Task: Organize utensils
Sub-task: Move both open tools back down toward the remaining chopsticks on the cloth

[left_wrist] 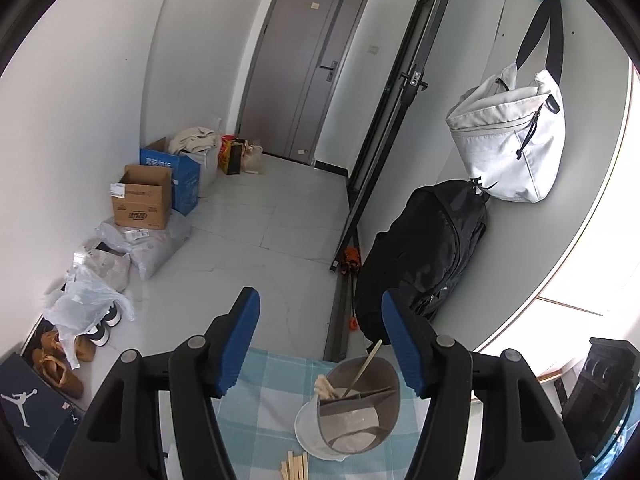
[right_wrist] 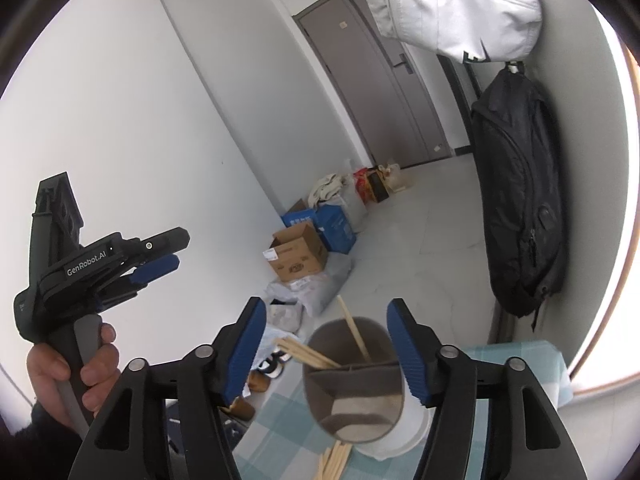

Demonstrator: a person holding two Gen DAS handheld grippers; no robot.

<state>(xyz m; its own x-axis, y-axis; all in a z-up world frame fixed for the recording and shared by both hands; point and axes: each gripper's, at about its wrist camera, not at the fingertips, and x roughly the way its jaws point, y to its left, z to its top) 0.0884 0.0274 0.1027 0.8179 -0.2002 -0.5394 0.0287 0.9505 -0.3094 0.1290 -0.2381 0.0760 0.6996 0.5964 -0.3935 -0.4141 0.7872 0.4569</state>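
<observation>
Chopsticks [left_wrist: 297,465] lie loose on the checked cloth [left_wrist: 264,392] of the surface, just in front of the holder [left_wrist: 360,404]; a few more already stand in the holder [right_wrist: 352,380], leaning out over its rim, with one single stick [right_wrist: 358,336] tilted in the back compartment. The holder is a grey divided cup that seems to sit in a white saucer [left_wrist: 306,434]. Left hand-held gripper [left_wrist: 320,344]: jaws apart, nothing between them, held above the cloth short of the holder. Right hand-held gripper [right_wrist: 326,346]: jaws also apart and empty, with the holder seen through the gap but not touched. The left unit [right_wrist: 156,264] shows in the right view too, held by a hand [right_wrist: 76,376]. Handling, as a guess: the chopsticks look like light, stiff, thin wood, smooth enough to roll or pivot in the pads, not fragile. Best taken near mid-length across the bundle, pads square to the sticks, so they don't swing; pinching one end would let them droop. The holder looks light and tall, so it is likely to tip if bumped by a stick going in.
</observation>
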